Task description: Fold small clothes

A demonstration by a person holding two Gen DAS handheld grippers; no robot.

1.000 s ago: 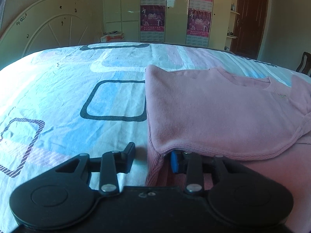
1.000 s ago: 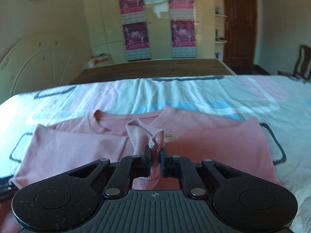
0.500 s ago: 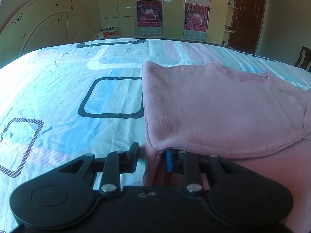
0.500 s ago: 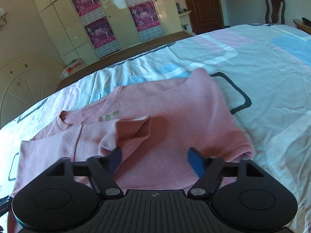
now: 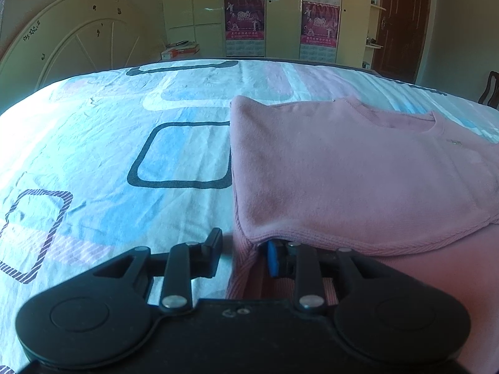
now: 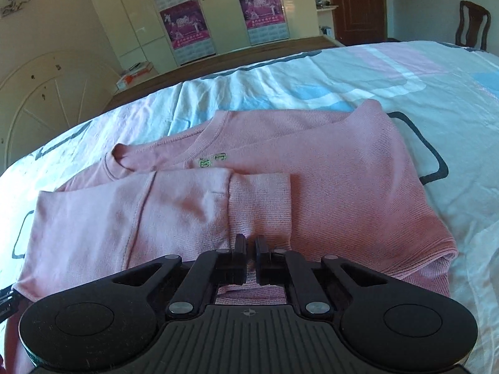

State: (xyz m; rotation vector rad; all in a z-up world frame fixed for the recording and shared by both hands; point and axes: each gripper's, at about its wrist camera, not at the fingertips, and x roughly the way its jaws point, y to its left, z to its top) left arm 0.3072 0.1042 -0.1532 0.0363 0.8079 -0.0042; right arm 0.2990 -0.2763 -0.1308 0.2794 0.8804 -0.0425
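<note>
While the pink knit long-sleeve top [image 6: 327,168] lies spread flat on the pale bedsheet with the blue and pink rounded-square print [image 5: 93,155], both claws sit low at its near edge. Over on the right, the right gripper [image 6: 249,249] has just snapped its jaws together; the two black fingers are nearly touching with only a thin slit between them, and I can't see any cloth pinched in there. It hovers right at the ribbed cuff of the folded-over sleeve [image 6: 259,199], which lies across the chest of the top, just below the little green tag by the neckline [image 6: 212,160].

On the other side, the left gripper [image 5: 241,257] is partly open and straddling the left side of the top. Its blue-padded finger [image 5: 273,257] is tucked in under a folded-over layer of pink fabric, and the other finger sits outside on the bare sheet. Whether the pads are really pressing on the cloth, I can't tell from here.

Behind the bed you get cream wardrobe doors with purple posters [image 5: 244,15], a white arched headboard leaning on the wall [image 5: 71,43], a dark brown wooden door [image 6: 355,3] and a dark wooden chair [image 6: 472,23] off to the right.
</note>
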